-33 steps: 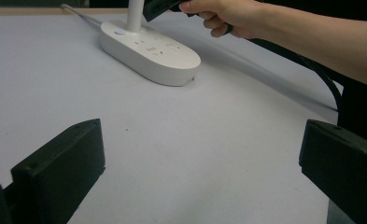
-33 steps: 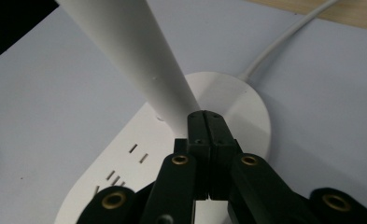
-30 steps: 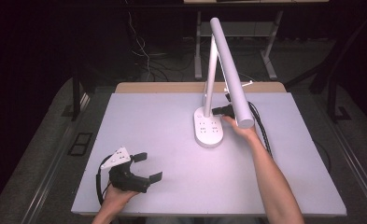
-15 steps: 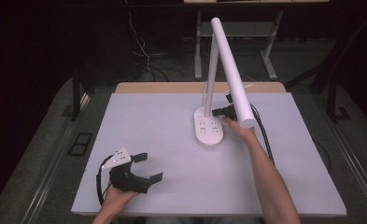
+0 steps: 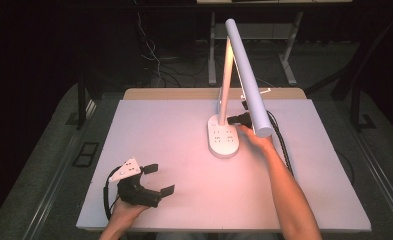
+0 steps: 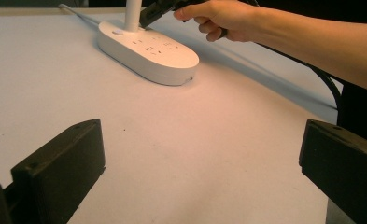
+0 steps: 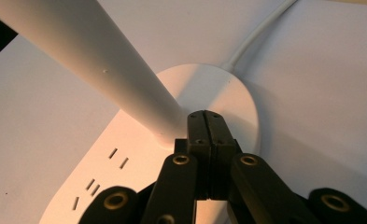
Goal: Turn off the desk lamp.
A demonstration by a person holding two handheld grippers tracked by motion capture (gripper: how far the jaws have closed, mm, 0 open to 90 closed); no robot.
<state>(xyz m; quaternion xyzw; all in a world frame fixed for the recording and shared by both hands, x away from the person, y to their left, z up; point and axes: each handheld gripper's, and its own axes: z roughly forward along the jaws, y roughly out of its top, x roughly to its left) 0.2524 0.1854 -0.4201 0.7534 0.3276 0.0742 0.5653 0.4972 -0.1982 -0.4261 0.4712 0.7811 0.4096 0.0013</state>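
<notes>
My right tongs (image 5: 232, 119) are pressed together with nothing between them, tips right at the foot of the lamp post (image 7: 102, 65) over the white lamp base (image 5: 223, 140) near the desk's (image 5: 184, 135) far edge. Left tongs (image 5: 160, 179) rest spread wide at the near left corner.

No readable text, label or number anywhere, not even on the white oval plastic lamp base (image 5: 223, 140).
</notes>
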